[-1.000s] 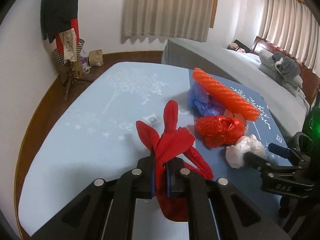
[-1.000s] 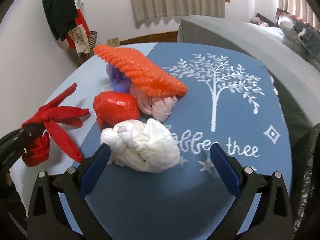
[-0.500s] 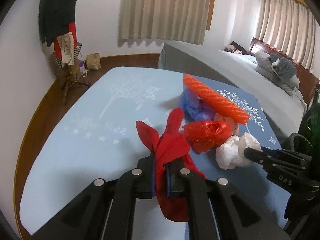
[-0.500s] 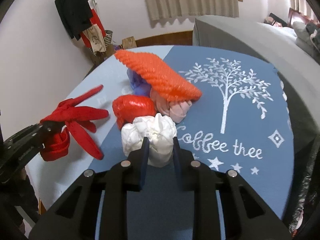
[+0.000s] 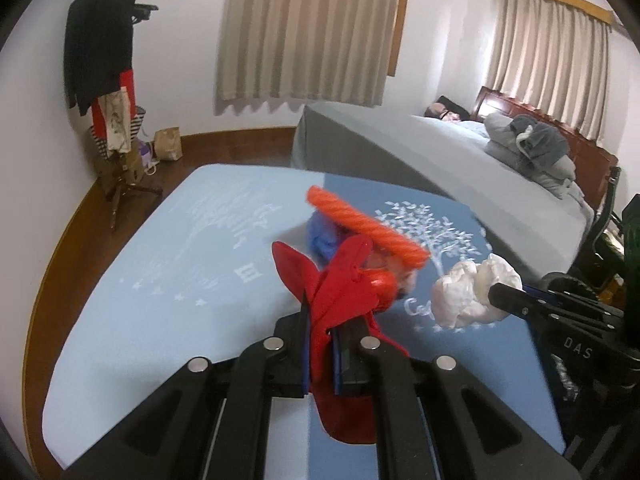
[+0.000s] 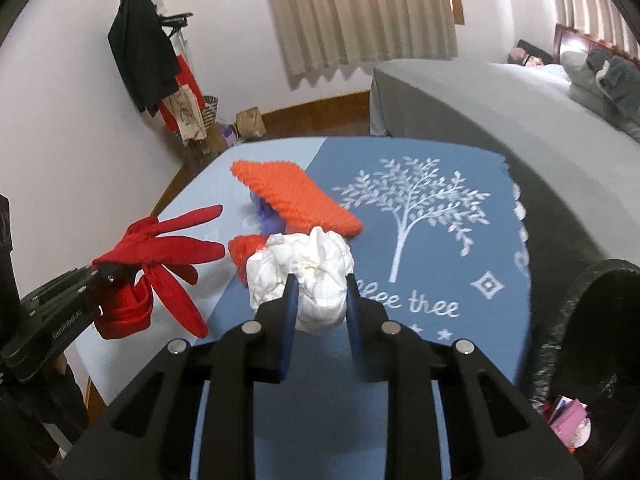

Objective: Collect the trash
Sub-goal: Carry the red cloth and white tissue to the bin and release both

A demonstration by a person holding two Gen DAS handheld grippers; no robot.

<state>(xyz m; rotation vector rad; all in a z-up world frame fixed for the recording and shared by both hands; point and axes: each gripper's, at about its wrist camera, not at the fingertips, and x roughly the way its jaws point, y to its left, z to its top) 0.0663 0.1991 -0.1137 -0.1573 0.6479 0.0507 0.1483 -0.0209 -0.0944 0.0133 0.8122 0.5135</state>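
While the right gripper point(image 6: 318, 300) is pinching the white paper wad point(image 6: 300, 276) in its jaws, raised above the worktop point(image 6: 440, 264), the left gripper point(image 5: 320, 344) is clamping the red glove point(image 5: 340, 292) just left of the wad. Beyond the wad, an orange mesh sleeve point(image 6: 296, 198), a blue bag point(image 6: 266, 210) and a red bag point(image 6: 244, 250) are crowding together. Right of the wad, the dark blue cloth is lying bare to its edge, where a black trash bag point(image 6: 600, 320) is gaping.

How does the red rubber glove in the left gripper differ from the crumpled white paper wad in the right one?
The red rubber glove is limp, with fingers splayed; the crumpled white paper wad is a compact ball. The glove is bright red, the wad white. Both are clamped, glove in the left gripper, wad in the right gripper.
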